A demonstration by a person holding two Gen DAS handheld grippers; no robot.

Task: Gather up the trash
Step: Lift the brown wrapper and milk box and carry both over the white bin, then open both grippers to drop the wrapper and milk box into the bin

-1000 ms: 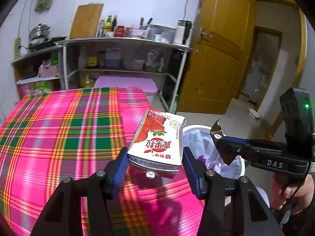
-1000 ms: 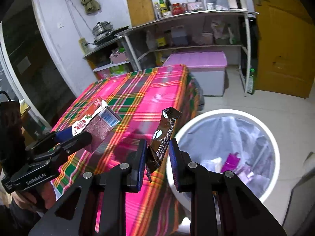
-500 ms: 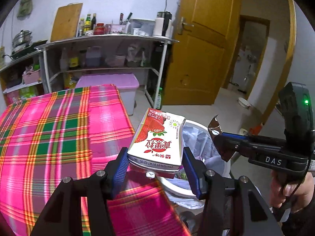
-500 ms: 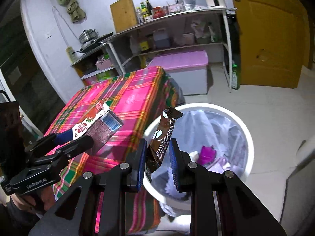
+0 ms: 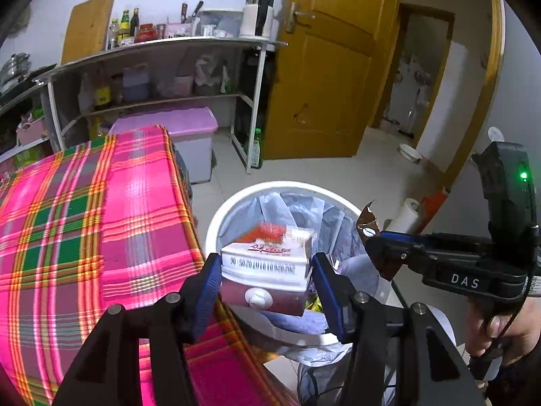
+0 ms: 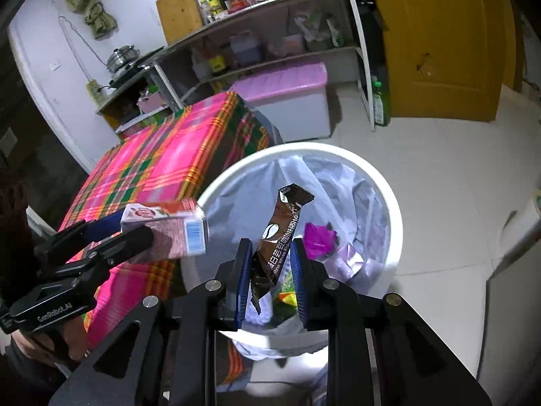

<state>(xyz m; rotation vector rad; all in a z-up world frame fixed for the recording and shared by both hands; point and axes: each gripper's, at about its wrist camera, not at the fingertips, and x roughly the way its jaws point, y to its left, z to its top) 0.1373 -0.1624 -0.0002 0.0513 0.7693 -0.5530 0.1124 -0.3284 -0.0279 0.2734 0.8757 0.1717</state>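
My left gripper (image 5: pixel 265 270) is shut on a white and red strawberry milk carton (image 5: pixel 267 253), which leans forward over the near rim of the white bin (image 5: pixel 216 223). The right wrist view shows the same carton (image 6: pixel 169 233) sticking out past the table edge towards the bin (image 6: pixel 395 209). My right gripper (image 6: pixel 270 253) is shut on a brown coffee sachet (image 6: pixel 282 223), upright above the bin's mouth. From the left wrist view the right gripper (image 5: pixel 375 247) and the sachet (image 5: pixel 368 223) are at the bin's right side. A clear liner and several wrappers fill the bin.
A table with a pink, green and orange plaid cloth (image 5: pixel 84 220) stands just left of the bin. Behind are a pink-lidded storage box (image 5: pixel 189 125), metal shelves (image 5: pixel 169 44) crowded with bottles, and a yellow wooden door (image 5: pixel 324 67). A person's hand (image 5: pixel 493 331) holds the right gripper.
Both grippers moved off the table to the right and a little down, and are now over the bin. The carton has tipped forward between the left pads. The sachet's grip is unchanged.
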